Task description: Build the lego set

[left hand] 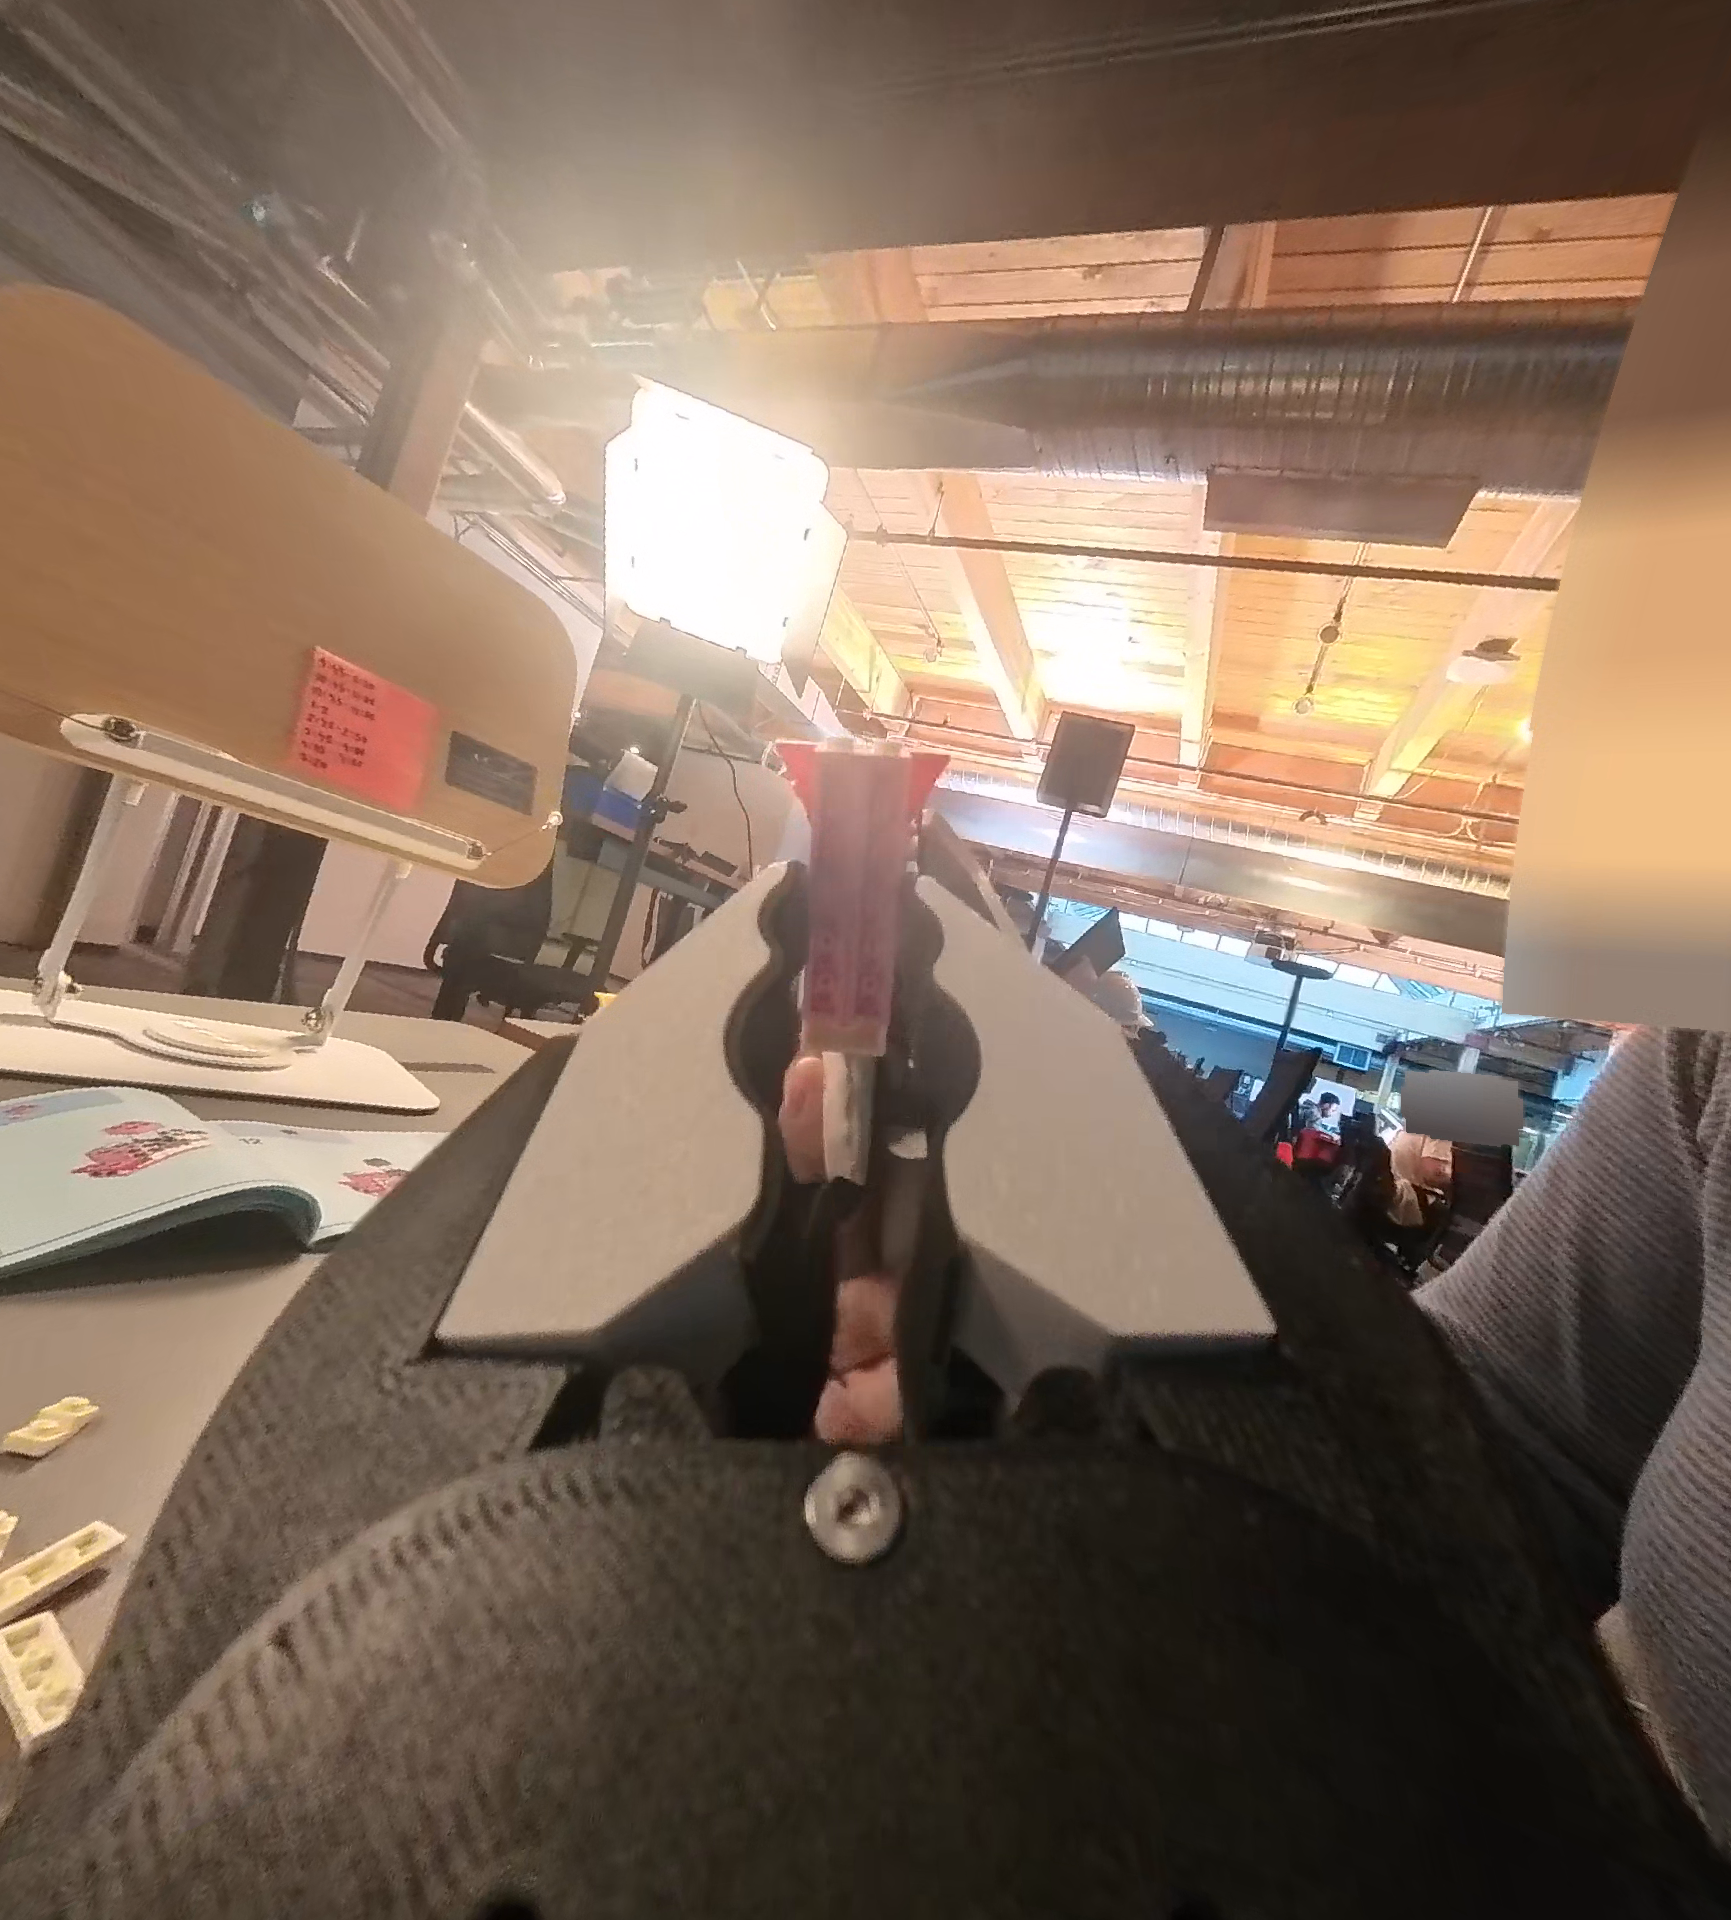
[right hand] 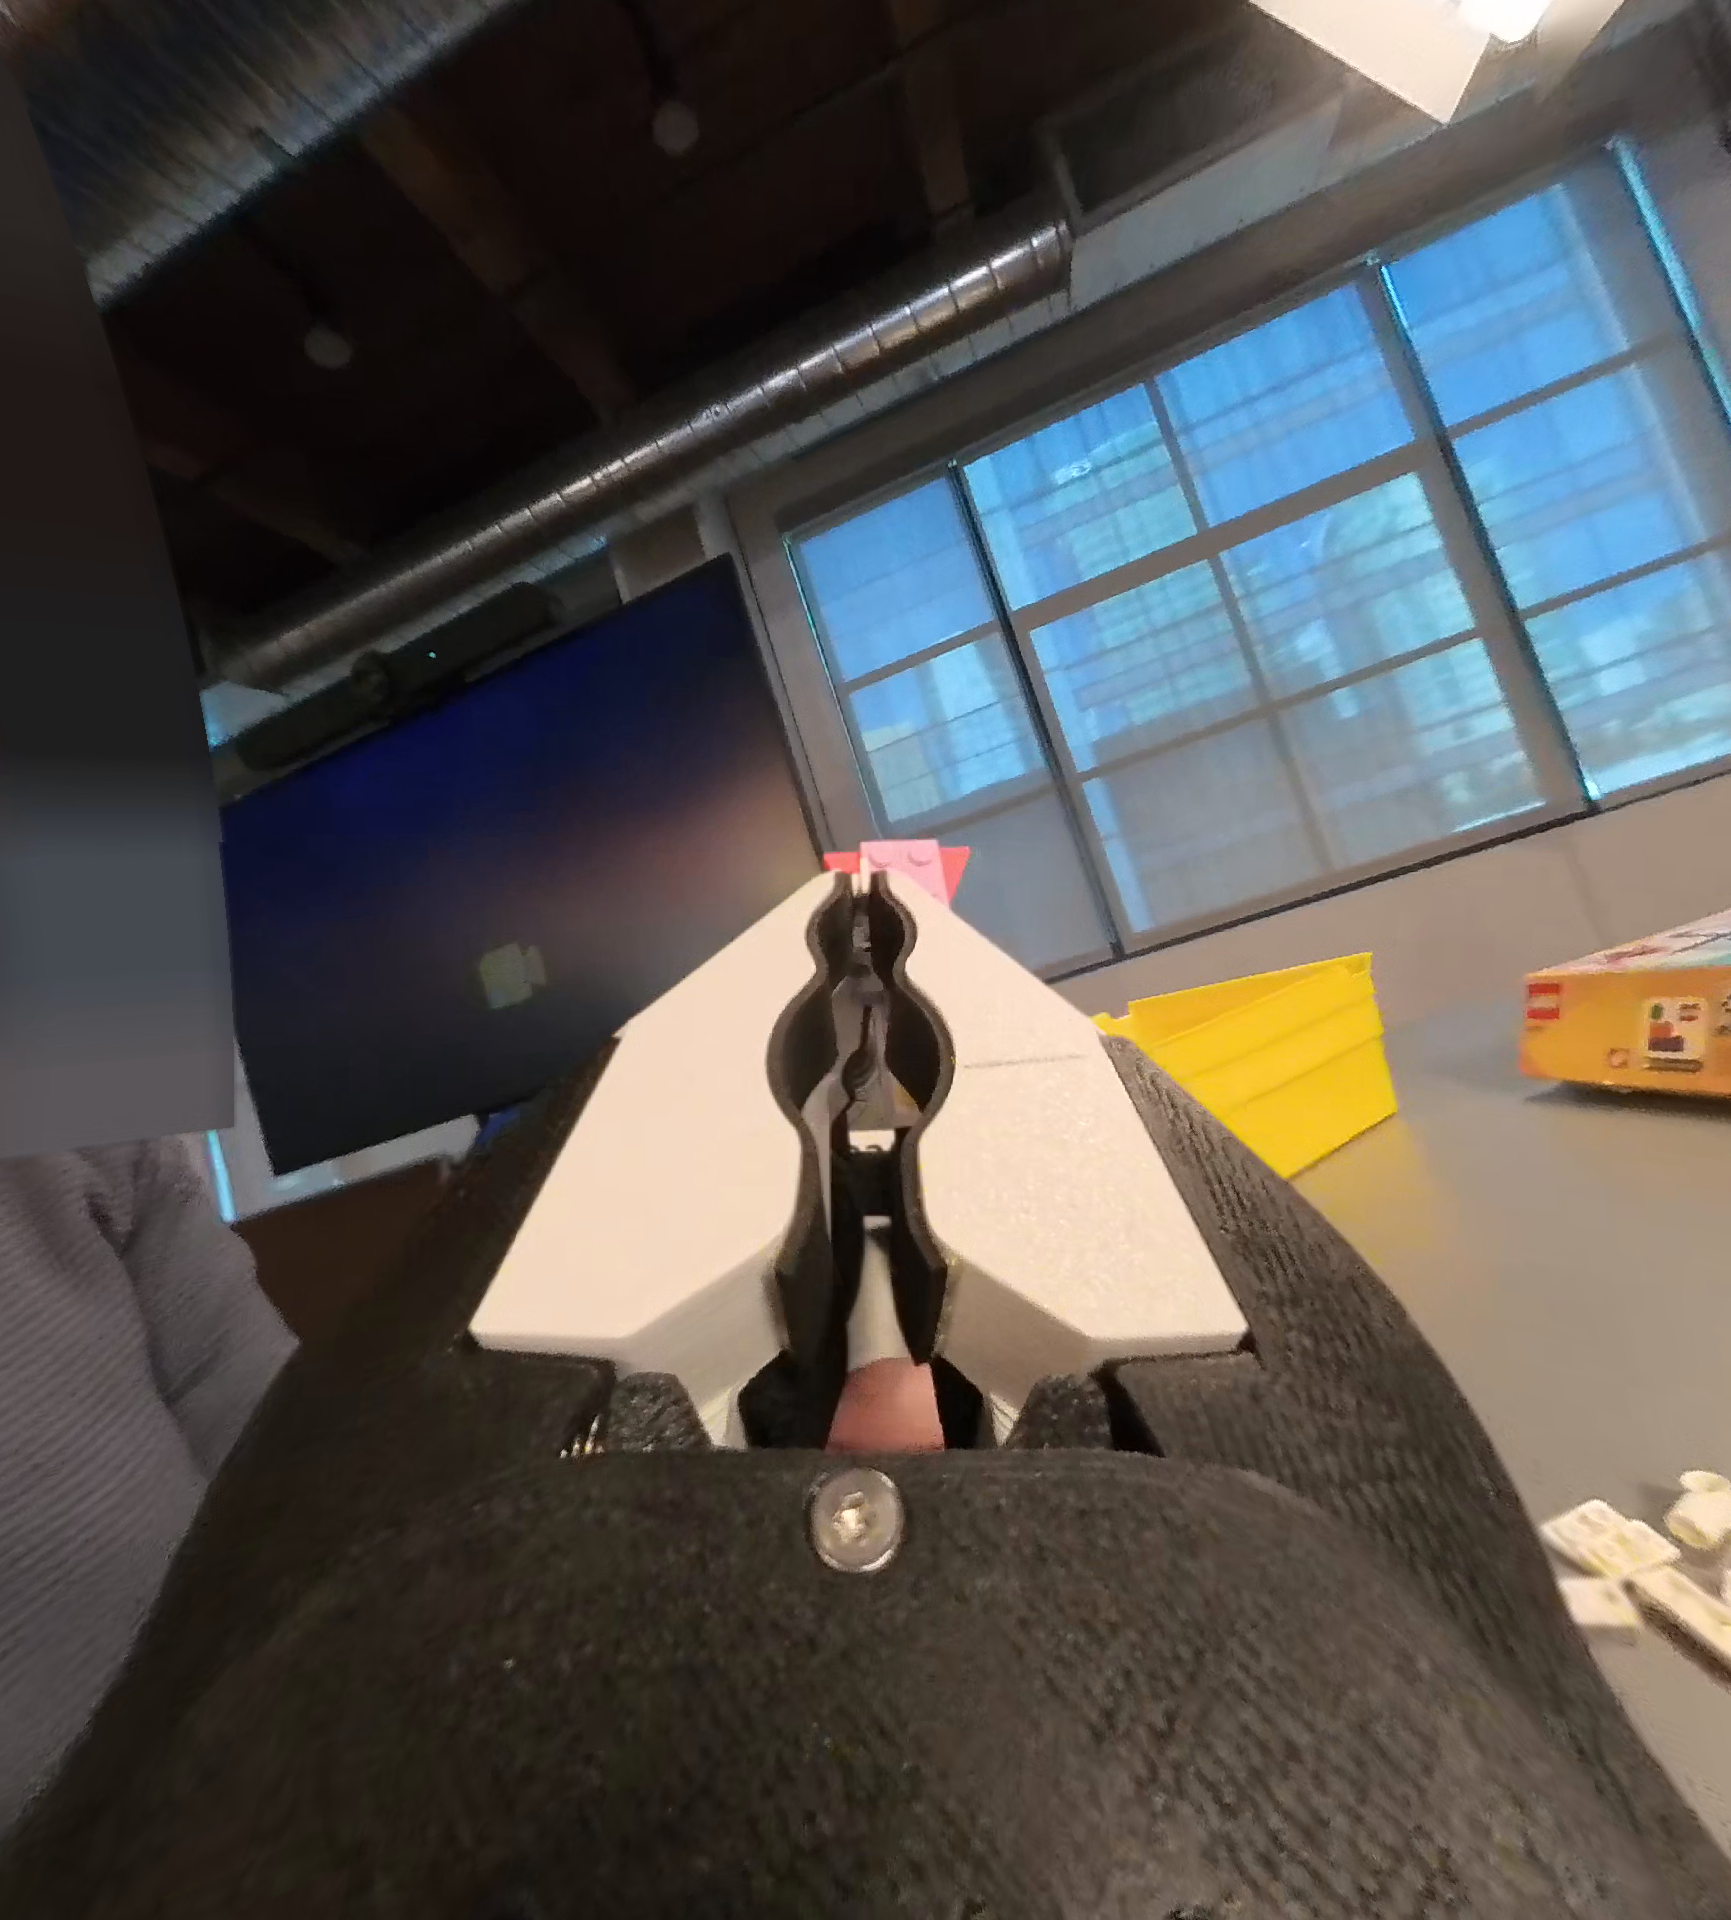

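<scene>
Pink and red, that's the little brick assembly (left hand: 845, 894) we've got clamped upright in the left gripper (left hand: 856, 914), both grey fingers pressed on its sides and its flared red top poking out past the tips. Our right gripper (right hand: 863, 883) has its fingers together, pinching a thin edge of the same pink-and-red piece, which peeks out just beyond its tips. Cream plates (left hand: 9, 1590) lie scattered on the grey table (left hand: 248, 1320), with an open instruction booklet (left hand: 113, 1174) beyond them, plus a yellow bin (right hand: 1266, 1060).
</scene>
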A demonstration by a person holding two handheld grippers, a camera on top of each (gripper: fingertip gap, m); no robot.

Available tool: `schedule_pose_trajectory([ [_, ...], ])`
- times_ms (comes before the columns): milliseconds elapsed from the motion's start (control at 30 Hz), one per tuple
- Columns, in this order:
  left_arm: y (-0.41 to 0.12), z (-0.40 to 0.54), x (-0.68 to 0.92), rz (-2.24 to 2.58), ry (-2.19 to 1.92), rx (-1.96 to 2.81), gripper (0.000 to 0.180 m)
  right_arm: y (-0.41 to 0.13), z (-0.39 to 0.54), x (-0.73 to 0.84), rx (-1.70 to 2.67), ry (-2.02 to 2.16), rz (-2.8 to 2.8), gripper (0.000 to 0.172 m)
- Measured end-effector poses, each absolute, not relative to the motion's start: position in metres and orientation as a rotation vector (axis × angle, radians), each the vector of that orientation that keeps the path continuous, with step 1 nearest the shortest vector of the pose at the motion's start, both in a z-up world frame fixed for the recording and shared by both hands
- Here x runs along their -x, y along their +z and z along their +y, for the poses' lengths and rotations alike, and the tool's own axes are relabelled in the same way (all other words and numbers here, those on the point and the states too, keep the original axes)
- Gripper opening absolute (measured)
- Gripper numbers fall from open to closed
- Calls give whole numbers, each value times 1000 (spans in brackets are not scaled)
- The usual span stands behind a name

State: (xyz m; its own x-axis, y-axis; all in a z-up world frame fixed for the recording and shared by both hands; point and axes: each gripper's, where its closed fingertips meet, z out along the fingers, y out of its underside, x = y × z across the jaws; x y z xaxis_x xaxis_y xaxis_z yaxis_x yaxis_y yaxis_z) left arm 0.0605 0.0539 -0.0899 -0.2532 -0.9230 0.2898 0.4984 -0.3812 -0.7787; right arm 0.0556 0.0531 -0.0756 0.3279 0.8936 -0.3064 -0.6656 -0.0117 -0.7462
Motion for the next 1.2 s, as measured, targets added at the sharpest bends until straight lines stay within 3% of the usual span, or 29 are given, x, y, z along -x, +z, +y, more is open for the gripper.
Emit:
schedule_pose_trajectory([
  [567, -89, 50, -60, 745, -1830, 906, 16, -78, 46, -58, 1101, 1102, -504, 0],
  [733, -90, 49, -62, 764, -1836, 916, 15, -77, 44, -62, 1126, 1117, -525, 13],
  [1200, -96, 43, -67, 829, -1826, 941, 15, -86, 41, -64, 1193, 1109, -601, 4],
])
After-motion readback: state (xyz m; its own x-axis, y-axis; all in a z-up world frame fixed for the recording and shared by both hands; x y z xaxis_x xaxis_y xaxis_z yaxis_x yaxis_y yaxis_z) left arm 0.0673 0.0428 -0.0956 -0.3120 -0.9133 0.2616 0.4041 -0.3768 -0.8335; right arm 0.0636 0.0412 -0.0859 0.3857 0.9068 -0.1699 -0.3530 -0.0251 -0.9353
